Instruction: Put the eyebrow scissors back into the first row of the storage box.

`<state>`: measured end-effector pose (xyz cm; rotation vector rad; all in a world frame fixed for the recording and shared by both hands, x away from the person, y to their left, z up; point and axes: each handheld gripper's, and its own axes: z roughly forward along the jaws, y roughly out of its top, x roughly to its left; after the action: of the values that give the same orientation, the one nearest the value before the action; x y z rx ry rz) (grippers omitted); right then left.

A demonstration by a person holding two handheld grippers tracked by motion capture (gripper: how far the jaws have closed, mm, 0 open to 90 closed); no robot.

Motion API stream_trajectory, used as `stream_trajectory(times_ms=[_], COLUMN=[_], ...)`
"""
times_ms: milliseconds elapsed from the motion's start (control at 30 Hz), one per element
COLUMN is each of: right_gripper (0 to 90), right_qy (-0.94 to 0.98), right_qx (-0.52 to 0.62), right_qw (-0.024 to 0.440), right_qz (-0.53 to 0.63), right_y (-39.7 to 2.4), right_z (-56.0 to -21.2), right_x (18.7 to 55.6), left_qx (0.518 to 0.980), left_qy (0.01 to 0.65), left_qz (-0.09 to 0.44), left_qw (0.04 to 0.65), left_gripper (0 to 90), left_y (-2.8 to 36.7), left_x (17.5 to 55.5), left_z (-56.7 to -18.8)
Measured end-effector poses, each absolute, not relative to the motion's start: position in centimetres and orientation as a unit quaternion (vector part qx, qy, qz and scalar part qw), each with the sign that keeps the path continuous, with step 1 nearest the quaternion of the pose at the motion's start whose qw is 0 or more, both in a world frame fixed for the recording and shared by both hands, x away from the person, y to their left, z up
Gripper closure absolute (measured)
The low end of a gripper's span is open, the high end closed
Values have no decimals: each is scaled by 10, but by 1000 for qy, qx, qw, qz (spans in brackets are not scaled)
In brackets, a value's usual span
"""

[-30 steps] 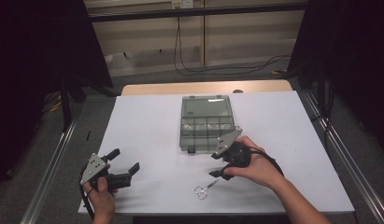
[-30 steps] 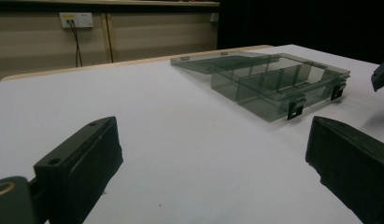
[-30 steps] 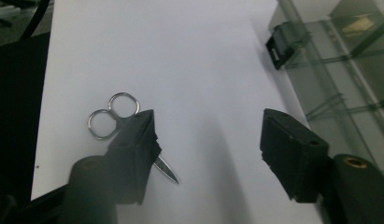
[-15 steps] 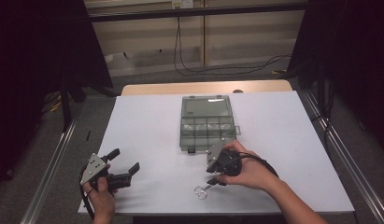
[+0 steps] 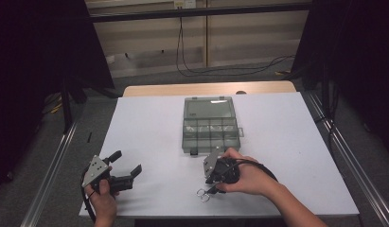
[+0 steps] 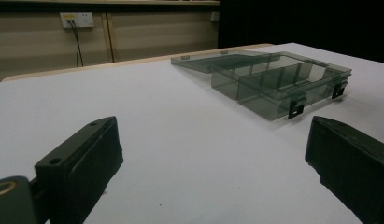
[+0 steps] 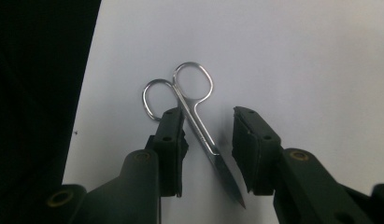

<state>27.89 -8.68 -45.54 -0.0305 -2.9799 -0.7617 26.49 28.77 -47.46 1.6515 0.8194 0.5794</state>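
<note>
Scissors (image 7: 194, 116): small all-metal pair, blades shut, lying flat on the white table (image 5: 149, 127) close to its near edge, finger loops pointing away from the right gripper's camera.
Right gripper (image 7: 206, 140): tipped down over the scissors, its jaws either side of the shanks; they have just been closing, one pad at or almost on the metal, the other with a gap beside the blade (not yet a grip).
How it will handle: probably light, stiff and slick, thin enough to slip or pivot between flat pads; the tip is sharp.
Where to hold: I judge the shanks near the pivot best, squarely across, not the tapering blade.
Left gripper (image 5: 128, 172): resting low at the near left, jaws wide with nothing between them.
Box (image 5: 211, 124): clear compartment case, lid open, farther back at the table's middle.
</note>
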Motion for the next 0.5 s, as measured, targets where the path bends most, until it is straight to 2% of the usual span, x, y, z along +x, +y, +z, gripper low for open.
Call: stream_trajectory(times_ms=[200,333,500], right_gripper=[701,831,856], right_qy=[-970,-970,-972], right_qx=[-12,-11,-11], right_qw=[31,47,57], right_qz=[-243,-238,-229], right_y=[-87,-88,-87], right_z=[-457,-456,-455], right_x=[279,277,275], left_qx=[700,700,706], left_qy=[351,351,348], left_qz=[245,245,248], left_qw=[571,571,564], left_gripper=[36,36,37], left_y=[287,287,288], left_x=[265,265,265], left_z=[-475,-475,-474])
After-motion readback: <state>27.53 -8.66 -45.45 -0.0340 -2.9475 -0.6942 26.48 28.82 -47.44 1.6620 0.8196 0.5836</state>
